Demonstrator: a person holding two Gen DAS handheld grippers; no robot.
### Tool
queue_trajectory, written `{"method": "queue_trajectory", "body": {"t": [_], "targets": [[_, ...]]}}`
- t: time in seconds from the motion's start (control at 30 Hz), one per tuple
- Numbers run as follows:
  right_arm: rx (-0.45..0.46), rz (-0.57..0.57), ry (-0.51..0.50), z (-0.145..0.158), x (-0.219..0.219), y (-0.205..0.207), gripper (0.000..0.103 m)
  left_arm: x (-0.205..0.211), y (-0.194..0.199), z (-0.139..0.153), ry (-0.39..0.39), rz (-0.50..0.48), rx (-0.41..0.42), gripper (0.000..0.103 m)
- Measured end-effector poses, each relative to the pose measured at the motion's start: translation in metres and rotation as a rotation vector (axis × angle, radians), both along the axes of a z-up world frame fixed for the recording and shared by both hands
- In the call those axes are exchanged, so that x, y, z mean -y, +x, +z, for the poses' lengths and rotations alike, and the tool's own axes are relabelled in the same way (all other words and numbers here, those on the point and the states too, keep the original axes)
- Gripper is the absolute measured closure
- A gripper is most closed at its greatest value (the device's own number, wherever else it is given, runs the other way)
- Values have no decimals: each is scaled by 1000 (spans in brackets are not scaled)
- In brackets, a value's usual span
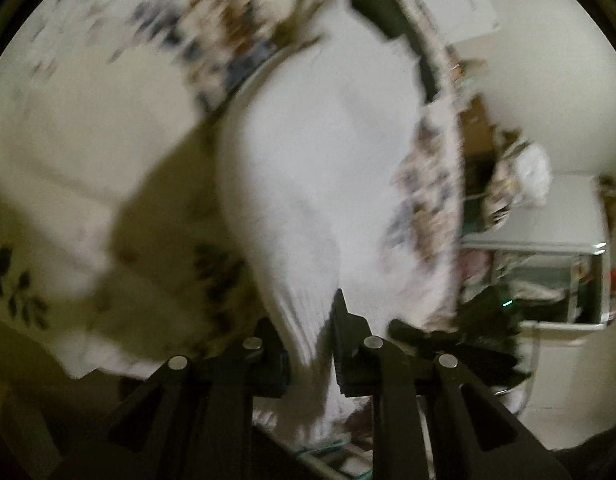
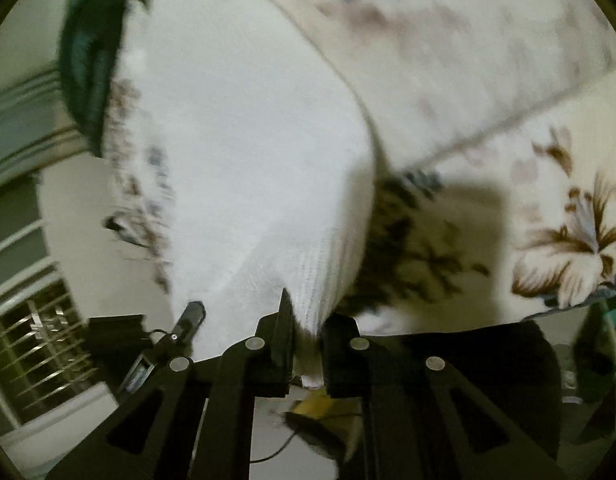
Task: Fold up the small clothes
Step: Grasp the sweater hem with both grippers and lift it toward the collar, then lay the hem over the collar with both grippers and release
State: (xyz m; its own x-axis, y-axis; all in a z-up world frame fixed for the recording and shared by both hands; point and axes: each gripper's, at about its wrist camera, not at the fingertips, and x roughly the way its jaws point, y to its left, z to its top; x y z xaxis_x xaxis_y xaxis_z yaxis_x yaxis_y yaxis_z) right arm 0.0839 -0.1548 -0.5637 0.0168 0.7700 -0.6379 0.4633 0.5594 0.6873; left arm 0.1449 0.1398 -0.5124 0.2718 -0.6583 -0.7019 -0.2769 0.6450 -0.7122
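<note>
A small white ribbed garment (image 1: 316,168) hangs stretched in the air above a floral bedspread (image 1: 68,128). My left gripper (image 1: 310,344) is shut on one ribbed edge of it. My right gripper (image 2: 308,340) is shut on another edge of the same white garment (image 2: 248,152). The other gripper's dark body shows at the top of each view, at the cloth's far end (image 1: 384,8) (image 2: 96,40). Both views are blurred by motion.
The floral bedspread (image 2: 568,220) lies under the cloth, with a folded part (image 2: 448,60) behind it. A cluttered shelf or cabinet (image 1: 548,272) stands at the right of the left wrist view. A barred window (image 2: 36,340) and a dark device (image 2: 180,332) show at lower left.
</note>
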Motion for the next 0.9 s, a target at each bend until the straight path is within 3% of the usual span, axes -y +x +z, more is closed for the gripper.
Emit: {"method": "queue_trajectory", "body": {"t": [0.17,0.27,0.43,0.53,0.6,0.63,0.7,0.73,0.8,0.9], "targets": [[93,-92,97,47,24,63,92,-5,76,36,-65,67,96,89],[148,-128,99,64,39,114,92,-1,130,40,-92,106,140,89],[211,-192,87,78,60,226,92,-15,217,25,-90,151,174,88],[219,-209,62,77,59,299,92,-26,268,6,-93,163,139,84],[213,-207,50,74,57,335,91,-36,295,-6,-103,181,119,74],[203,-203,52,70,56,353,87,-44,306,-10,-90,200,113,70],[179,-219,29,59,57,382,81,-60,317,-11,-100,238,122,51],[177,-232,31,55,59,392,75,-70,320,-10,-104,262,130,48],[190,-249,50,50,71,391,50,-83,316,-8,-86,279,147,46],[236,-224,-3,57,79,389,47,-81,313,-2,24,219,163,46]]}}
